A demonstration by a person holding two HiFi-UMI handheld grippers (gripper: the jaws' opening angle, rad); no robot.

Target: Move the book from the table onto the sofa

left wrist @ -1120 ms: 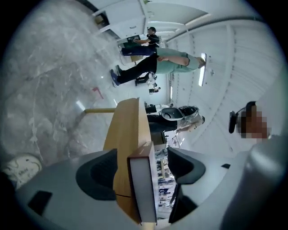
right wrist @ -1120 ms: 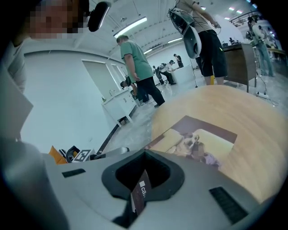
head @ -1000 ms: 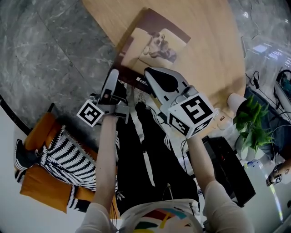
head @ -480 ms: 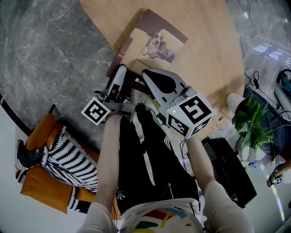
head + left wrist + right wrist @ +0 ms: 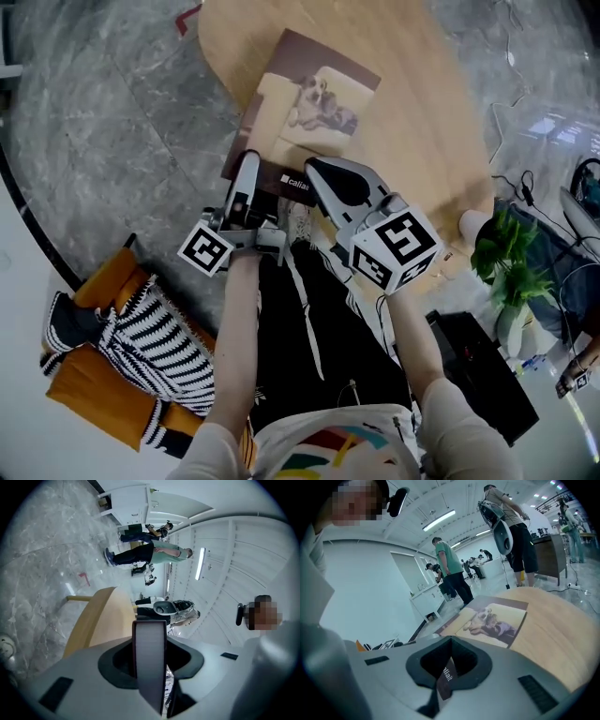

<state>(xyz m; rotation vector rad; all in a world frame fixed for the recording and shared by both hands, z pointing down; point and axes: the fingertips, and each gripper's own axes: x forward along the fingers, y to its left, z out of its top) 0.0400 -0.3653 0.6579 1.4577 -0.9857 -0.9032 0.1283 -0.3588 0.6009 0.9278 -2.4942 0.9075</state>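
The book [image 5: 319, 98], its cover showing a dog on a sofa, lies over the round wooden table [image 5: 422, 112], with its near edge past the table's rim. My left gripper [image 5: 246, 176] holds the near left corner. Its jaws have just been closing, and the page edge [image 5: 150, 658] stands between them, pressed. My right gripper [image 5: 323, 180] is shut on the near edge by the dark strip with white lettering [image 5: 446, 674]. In the right gripper view the cover [image 5: 492, 620] stretches away from the jaws.
An orange seat [image 5: 89, 384] with a black-and-white striped throw [image 5: 159, 342] stands at the lower left on the grey stone floor. A potted plant [image 5: 506, 258] and a black box [image 5: 487, 375] are at the right. People [image 5: 450, 569] stand in the room beyond.
The left gripper slid onto the book's near left corner and its jaws closed on the edge. Both grippers have risen with the book's near edge.
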